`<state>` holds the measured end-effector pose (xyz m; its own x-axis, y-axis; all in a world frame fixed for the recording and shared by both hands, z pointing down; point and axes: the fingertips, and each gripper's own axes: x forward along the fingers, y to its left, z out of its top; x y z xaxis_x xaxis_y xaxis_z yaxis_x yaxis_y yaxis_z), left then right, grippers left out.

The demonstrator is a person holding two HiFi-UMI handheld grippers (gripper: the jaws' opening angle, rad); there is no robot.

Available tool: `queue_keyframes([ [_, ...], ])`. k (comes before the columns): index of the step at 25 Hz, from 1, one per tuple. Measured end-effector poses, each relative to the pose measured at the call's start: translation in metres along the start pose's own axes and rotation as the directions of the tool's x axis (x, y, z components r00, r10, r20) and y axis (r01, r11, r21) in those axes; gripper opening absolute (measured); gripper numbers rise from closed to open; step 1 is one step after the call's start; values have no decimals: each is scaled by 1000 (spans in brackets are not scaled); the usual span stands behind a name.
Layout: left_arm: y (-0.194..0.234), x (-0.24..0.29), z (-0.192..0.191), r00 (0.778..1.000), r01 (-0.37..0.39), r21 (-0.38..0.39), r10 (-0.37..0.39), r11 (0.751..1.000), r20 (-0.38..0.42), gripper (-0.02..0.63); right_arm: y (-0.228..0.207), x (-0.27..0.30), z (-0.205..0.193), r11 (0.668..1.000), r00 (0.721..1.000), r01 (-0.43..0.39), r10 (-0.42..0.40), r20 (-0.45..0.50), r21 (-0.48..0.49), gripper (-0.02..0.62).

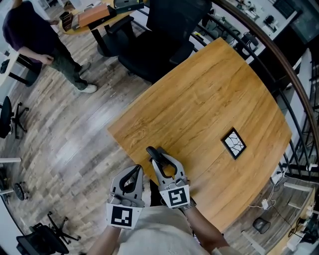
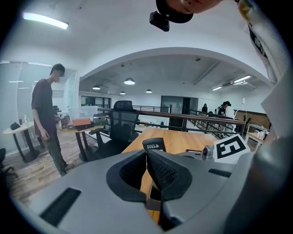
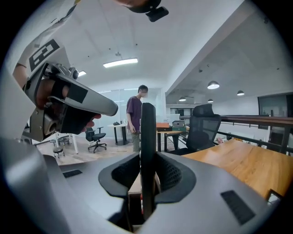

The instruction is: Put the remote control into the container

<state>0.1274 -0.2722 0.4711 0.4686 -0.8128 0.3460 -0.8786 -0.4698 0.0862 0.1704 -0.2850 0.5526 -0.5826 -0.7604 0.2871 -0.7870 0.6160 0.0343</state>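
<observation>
Remote clamped, not yet at the container.
At the table's (image 1: 209, 99) near edge, the right gripper (image 1: 160, 164) was closed on the remote (image 3: 147, 132), held edge-on between the pads, likely for a clean drop-in. The left gripper (image 1: 134, 174) sat beside it, just off the edge, jaws together on nothing; probably idle. A black-framed tray (image 1: 234, 143), probably the container, lay farther in, well apart from the remote.

an open office with desks (image 1: 96, 15) and swivel chairs (image 1: 158, 41).
</observation>
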Motion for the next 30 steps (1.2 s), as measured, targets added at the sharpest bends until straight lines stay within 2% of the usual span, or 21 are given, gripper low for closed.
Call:
queue_keyframes([
  [2,-4,3,-13,999,25,31,-24,999,-29,14,0,0,-1,1000,1000,8,-8,-2,-1,116],
  [5,-8,14,-52,987,72,101,-56,992,-149,15,0,-2,-2,1000,1000,17,-17,-4,25,115],
  [7,-3,25,-66,983,74,95,-57,993,-173,14,1,-3,-5,999,1000,19,-19,-11,47,117],
  [10,6,44,-63,988,83,45,-76,996,-136,14,0,-5,-9,999,1000,17,-16,-14,40,115],
  [14,20,69,-58,989,45,107,-29,993,-143,15,-3,-6,-7,1000,1000,4,-4,1,14,117],
  [16,22,75,-56,989,48,112,-31,993,-142,15,-2,-6,-3,1000,1000,-10,10,6,5,117],
  [20,14,75,-48,992,89,90,-80,992,-93,14,0,-3,-1,999,999,-33,33,-5,2,117],
  [23,11,72,-42,995,93,79,-89,993,-54,15,-2,-1,-3,1000,1000,-29,29,-12,2,117],
  [30,6,66,-49,993,107,58,-104,993,-51,15,4,-1,-9,996,995,-59,53,-79,-65,117],
])
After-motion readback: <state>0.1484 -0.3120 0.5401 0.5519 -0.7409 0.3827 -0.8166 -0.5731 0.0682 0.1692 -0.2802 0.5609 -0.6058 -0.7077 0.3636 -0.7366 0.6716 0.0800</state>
